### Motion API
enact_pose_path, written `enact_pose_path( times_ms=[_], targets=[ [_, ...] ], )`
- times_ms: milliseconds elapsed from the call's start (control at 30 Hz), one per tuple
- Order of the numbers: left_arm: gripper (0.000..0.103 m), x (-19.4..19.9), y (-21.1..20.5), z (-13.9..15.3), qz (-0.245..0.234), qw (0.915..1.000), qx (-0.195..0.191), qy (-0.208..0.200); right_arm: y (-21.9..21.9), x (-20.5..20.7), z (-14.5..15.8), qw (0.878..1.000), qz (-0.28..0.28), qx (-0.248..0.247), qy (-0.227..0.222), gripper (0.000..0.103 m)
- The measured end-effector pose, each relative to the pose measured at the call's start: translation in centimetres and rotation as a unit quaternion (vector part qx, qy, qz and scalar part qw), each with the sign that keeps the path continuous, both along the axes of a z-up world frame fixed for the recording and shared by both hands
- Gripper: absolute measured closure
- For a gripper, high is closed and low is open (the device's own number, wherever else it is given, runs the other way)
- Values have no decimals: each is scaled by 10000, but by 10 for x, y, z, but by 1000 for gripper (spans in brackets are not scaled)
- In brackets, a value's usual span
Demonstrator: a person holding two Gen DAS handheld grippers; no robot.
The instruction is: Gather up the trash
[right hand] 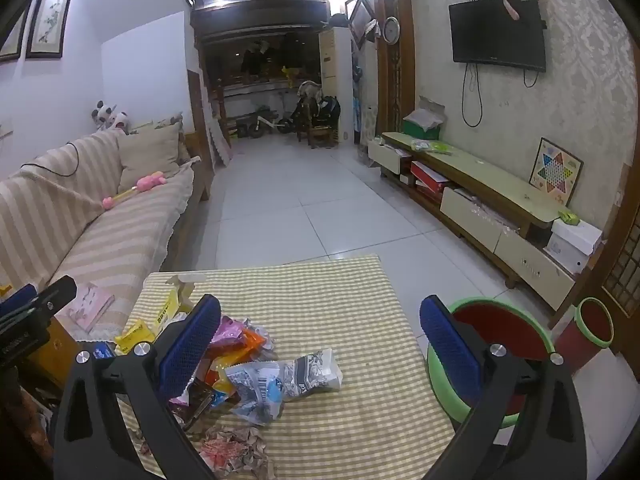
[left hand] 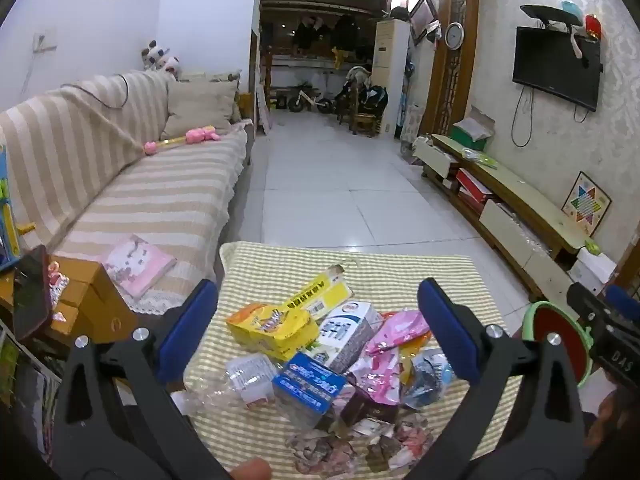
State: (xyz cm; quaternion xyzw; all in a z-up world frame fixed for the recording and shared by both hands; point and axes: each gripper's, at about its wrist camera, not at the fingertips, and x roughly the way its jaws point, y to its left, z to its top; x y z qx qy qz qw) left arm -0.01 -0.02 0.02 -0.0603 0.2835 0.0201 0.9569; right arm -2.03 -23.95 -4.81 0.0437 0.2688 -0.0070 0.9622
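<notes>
A pile of trash lies on a table with a yellow checked cloth [left hand: 400, 272]: a yellow snack box [left hand: 272, 330], a white milk carton [left hand: 348, 336], a blue box [left hand: 308, 386], pink wrappers [left hand: 396, 328] and torn paper scraps [left hand: 344, 444]. My left gripper [left hand: 316, 332] is open and empty, above the pile. My right gripper [right hand: 320, 344] is open and empty, above the cloth [right hand: 320, 288]; a crumpled silver wrapper [right hand: 288, 380] lies between its fingers. A red bin with a green rim [right hand: 496, 320] stands right of the table; it also shows in the left wrist view [left hand: 560, 336].
A striped sofa [left hand: 140, 184] runs along the left, with a pink book [left hand: 138, 268] and a pink toy [left hand: 184, 142]. A low TV cabinet [right hand: 492, 200] lines the right wall. A smaller red cup [right hand: 592, 328] stands beside the bin. Cardboard boxes [left hand: 88, 300] sit left of the table.
</notes>
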Motion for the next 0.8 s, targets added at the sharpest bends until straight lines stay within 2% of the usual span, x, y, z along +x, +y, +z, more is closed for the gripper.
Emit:
enact_pose_path(
  times_ms=[200,233,367,500,800],
  targets=[
    [5,-3,7,1,-140,9996,-24,-249,0,-2,1,10000,-8,44,-67,7],
    [5,0,10,-2,-91,9998,-68,-191,2,-1,0,10000,-6,-12,-36,7],
    [5,3,4,-6,-132,9997,207,4,1,-3,4,10000,-7,-21,-8,7],
    [5,1,5,-6,-275,9996,-45,64,3,-2,3,10000,3,-71,12,7],
    [5,-1,-3,-5,-281,9996,38,43,3,0,-7,10000,-23,-68,4,7]
  ],
)
